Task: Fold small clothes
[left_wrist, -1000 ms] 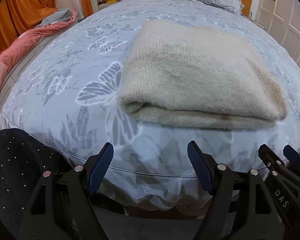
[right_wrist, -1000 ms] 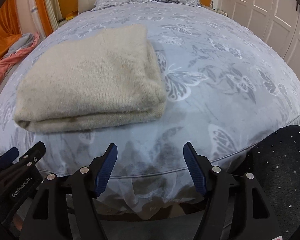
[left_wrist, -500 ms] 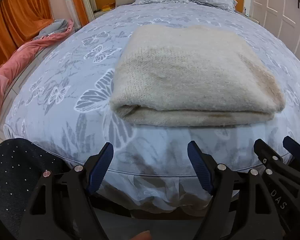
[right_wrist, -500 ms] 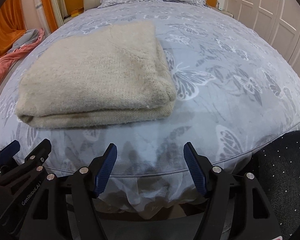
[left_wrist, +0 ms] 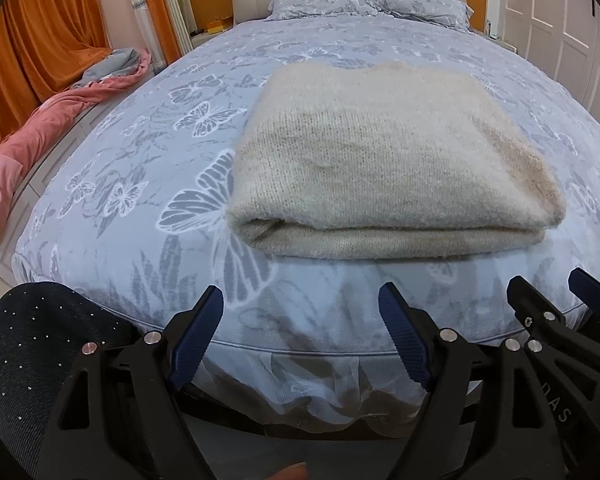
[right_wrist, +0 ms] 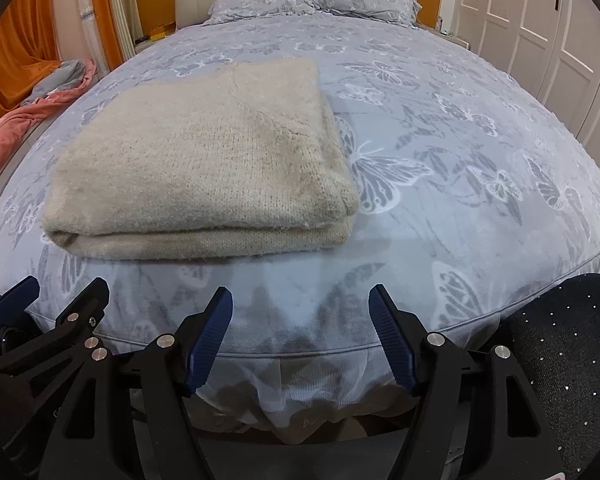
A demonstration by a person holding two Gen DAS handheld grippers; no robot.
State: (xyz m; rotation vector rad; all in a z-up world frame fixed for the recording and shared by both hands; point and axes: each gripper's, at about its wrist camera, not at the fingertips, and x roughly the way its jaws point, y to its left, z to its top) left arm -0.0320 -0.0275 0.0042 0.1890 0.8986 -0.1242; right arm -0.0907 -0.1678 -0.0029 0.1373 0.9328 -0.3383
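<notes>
A cream knitted sweater point(left_wrist: 392, 160) lies folded into a thick rectangle on the butterfly-print bed cover point(left_wrist: 140, 160), its folded edge toward me. My left gripper point(left_wrist: 300, 296) hovers just short of the bed's near edge, below the sweater's left half. Its jaws are opening and hold nothing. My right gripper point(right_wrist: 300, 294) hangs beside it at the same edge, open and empty, with the sweater point(right_wrist: 204, 164) up and to its left. Each gripper shows in the other's view: the right gripper point(left_wrist: 548, 278) and the left gripper point(right_wrist: 66, 284).
Pillows point(left_wrist: 364, 4) and a padded headboard lie at the far end of the bed. A pink blanket point(left_wrist: 40, 128) trails along the floor on the left under orange curtains. White wardrobe doors point(right_wrist: 540, 20) line the right. A person's dark speckled knees point(left_wrist: 32, 340) point(right_wrist: 560, 340) flank the grippers.
Both views have tipped up a little, so more of the headboard and far wall shows. The sweater has not moved, and both grippers stay at the bed's near edge.
</notes>
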